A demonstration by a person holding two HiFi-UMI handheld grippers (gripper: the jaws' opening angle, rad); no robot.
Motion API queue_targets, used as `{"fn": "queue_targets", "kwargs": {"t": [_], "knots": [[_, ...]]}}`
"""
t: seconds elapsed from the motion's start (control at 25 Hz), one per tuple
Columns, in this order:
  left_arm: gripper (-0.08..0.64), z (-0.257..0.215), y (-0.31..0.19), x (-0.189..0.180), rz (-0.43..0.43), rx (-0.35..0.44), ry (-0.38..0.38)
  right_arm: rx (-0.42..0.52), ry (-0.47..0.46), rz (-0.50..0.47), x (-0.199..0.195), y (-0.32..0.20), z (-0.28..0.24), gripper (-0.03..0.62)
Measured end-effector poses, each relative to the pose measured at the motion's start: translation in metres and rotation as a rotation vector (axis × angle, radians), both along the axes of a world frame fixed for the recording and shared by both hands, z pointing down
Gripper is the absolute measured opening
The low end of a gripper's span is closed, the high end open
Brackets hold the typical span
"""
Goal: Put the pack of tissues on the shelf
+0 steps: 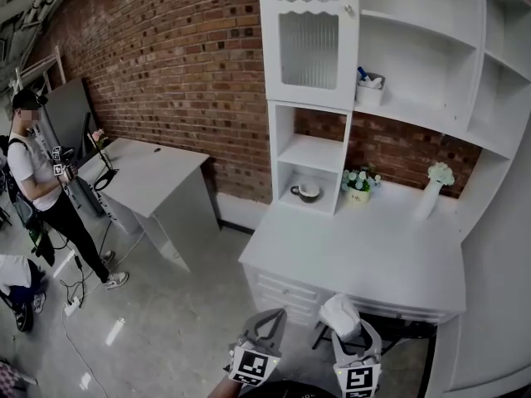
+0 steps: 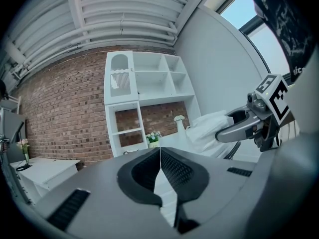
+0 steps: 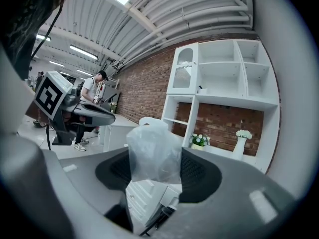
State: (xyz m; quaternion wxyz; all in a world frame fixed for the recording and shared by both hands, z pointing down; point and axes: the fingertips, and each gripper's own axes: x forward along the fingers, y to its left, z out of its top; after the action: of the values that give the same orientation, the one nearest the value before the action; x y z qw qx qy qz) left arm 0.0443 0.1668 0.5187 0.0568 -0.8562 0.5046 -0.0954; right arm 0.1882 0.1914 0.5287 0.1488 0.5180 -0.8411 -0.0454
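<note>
Tall white shelf unit (image 1: 398, 98) on rough red brick, with a smooth white bench (image 1: 365, 255) under it.
The right hand-held gripper (image 1: 355, 335) is about half open, its ribbed dark pads pinching the pack of tissues (image 1: 340, 312). The pack is soft, crinkly plastic, just in front of the bench and not shelved yet. The left hand-held gripper (image 2: 159, 152) is fully closed, with nothing in it.

No word, number, brand or sign can be read anywhere. The only printed marks are black-and-white square markers (image 1: 253, 366) on the cube of the left hand-held gripper (image 1: 270, 315), at 6 o'clock in the head view, and on that of the right hand-held gripper (image 1: 355, 338). These are block patterns, not letters. Pale marks on dark cloth (image 2: 284, 19), at 1 o'clock in the left gripper view, are too blurred to read.
</note>
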Motion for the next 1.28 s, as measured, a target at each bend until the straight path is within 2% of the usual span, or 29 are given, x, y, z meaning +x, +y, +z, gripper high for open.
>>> {"fn": "queue_targets", "kwargs": {"t": [0.52,0.96,1.28], "knots": [[0.011,0.004,-0.032,0.014,0.029,-0.016,0.004,-0.015,-0.007,0.028,0.009,-0.033,0.001,0.236],[0.011,0.003,-0.077,-0.010,0.026,-0.016,-0.006,-0.022,-0.007,0.062,0.001,-0.075,0.002,0.236],[0.011,0.001,-0.123,-0.034,0.015,-0.011,0.024,-0.015,-0.010,0.083,-0.018,-0.111,-0.003,0.236]]}}
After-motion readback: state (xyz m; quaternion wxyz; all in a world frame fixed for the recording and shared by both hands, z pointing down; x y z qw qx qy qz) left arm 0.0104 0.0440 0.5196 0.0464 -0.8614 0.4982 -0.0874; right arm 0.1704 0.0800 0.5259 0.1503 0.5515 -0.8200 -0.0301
